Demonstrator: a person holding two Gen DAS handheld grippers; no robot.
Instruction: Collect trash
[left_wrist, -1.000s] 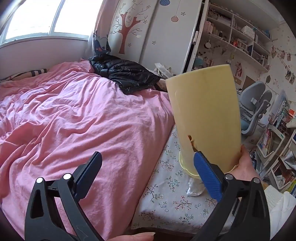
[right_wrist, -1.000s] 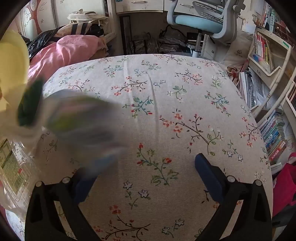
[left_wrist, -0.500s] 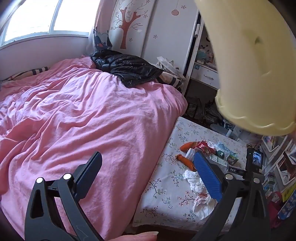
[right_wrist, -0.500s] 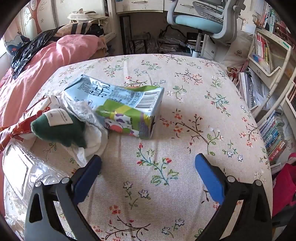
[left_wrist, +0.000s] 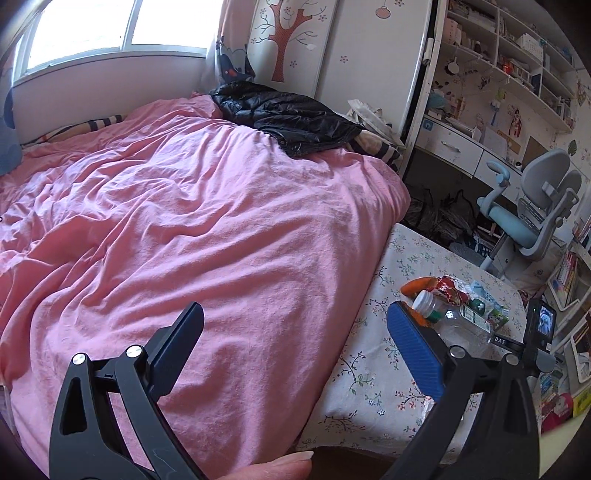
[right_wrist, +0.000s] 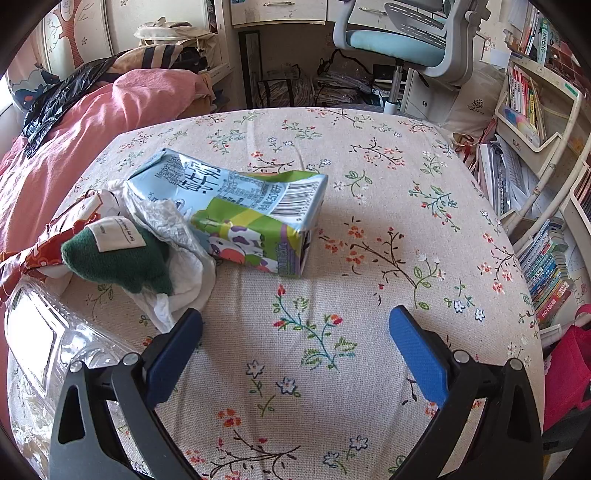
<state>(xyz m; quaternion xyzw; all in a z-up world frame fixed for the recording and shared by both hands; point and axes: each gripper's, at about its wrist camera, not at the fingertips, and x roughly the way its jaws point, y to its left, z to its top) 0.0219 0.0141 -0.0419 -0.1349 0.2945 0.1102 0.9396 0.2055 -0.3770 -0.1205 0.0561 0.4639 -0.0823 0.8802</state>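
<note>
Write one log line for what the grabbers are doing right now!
left gripper: open, empty, over pink blanket | right gripper: open, empty, above floral cloth | milk carton: lying ahead

- Window (left_wrist: 107, 33) sat upper left of the left wrist view, daylight bright through it.
- Pink duvet (left_wrist: 184, 229) filled the centre and left; a black jacket (left_wrist: 288, 122) lay on it toward the top.
- Wardrobe door with a tree decal (left_wrist: 295, 40) stood at top centre.
- Wall shelves (left_wrist: 517, 55) and a grey-blue desk chair (left_wrist: 532, 221) occupied the right.
- Floral cloth (right_wrist: 369, 221) covered the surface at centre of the right wrist view; a bookshelf (right_wrist: 535, 110) stood at right.
</note>
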